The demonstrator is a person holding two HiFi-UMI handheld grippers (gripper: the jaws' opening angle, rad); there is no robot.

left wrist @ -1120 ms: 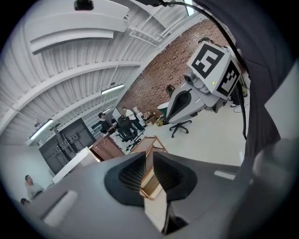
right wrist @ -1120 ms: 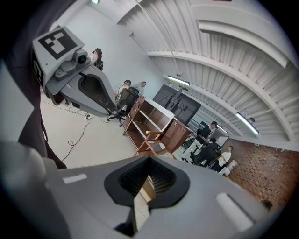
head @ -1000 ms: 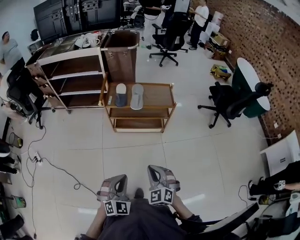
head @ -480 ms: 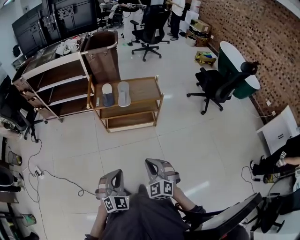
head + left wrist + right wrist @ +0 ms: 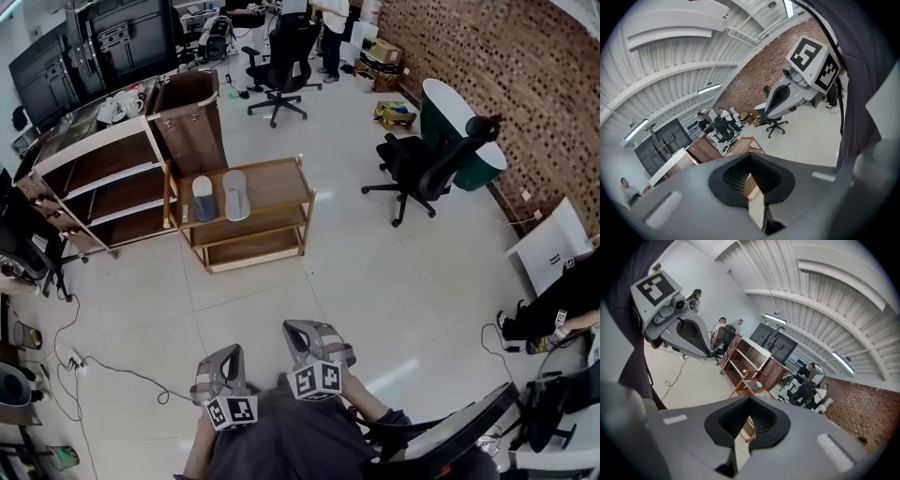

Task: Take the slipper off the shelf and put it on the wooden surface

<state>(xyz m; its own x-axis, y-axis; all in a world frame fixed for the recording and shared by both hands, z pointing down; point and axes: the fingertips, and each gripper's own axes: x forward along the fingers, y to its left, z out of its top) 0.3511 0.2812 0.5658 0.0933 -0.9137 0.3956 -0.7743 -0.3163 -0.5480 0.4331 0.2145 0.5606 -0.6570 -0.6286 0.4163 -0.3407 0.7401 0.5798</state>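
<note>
Two slippers lie side by side on the top of a low wooden cart (image 5: 281,187): a blue-grey slipper (image 5: 202,198) and a light grey slipper (image 5: 234,194). A white-topped wooden shelf unit (image 5: 89,150) stands left of the cart, and I see no slipper on its boards. My left gripper (image 5: 231,354) and right gripper (image 5: 302,330) are held close to my body, far from the cart. Both are shut with nothing between the jaws, as the left gripper (image 5: 752,174) and the right gripper (image 5: 749,414) show in their own views.
A brown cabinet (image 5: 190,111) stands behind the cart. Black office chairs (image 5: 422,169) and a round green-sided table (image 5: 459,131) are at the right by the brick wall. Cables (image 5: 103,361) trail over the white tile floor at the left. People stand at the far end.
The head view has swung, so the cart and shelf now sit further left and higher in the picture. Both grippers stay shut near my body.
</note>
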